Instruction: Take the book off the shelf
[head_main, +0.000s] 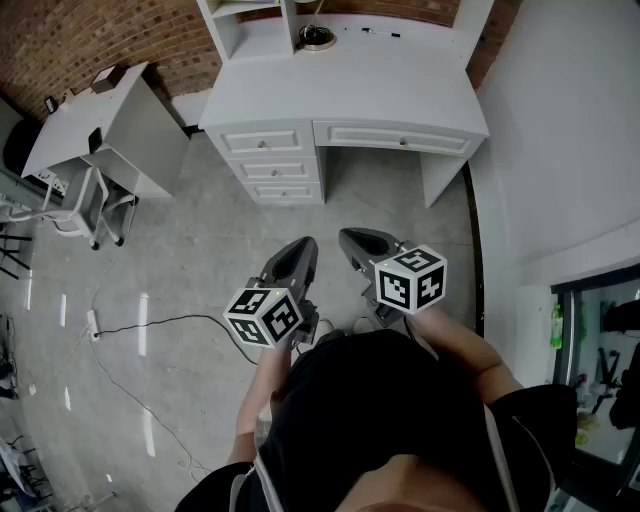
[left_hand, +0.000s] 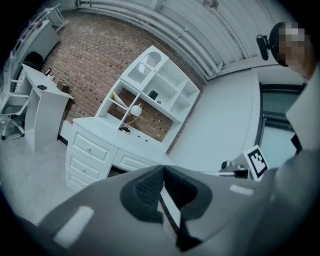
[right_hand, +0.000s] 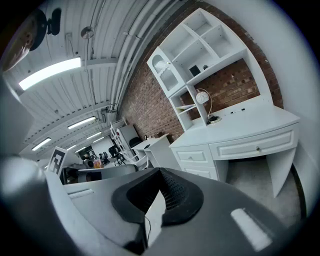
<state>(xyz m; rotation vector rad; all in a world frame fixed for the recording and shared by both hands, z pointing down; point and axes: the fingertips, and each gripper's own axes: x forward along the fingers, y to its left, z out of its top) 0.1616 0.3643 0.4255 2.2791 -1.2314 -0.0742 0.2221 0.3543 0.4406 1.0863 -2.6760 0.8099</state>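
Shelf (right_hand: 200, 45) stands on desk's (head_main: 400, 90) back edge, lamp (right_hand: 202, 97) at its foot; open floor (head_main: 200, 270) before the desk front. Left gripper (left_hand: 163, 168), right gripper (right_hand: 159, 171): jaws closed, empty.

Your head cam stares steeply down; both gripper cams look ahead from well back, all sharing the desk (head_main: 400, 85).
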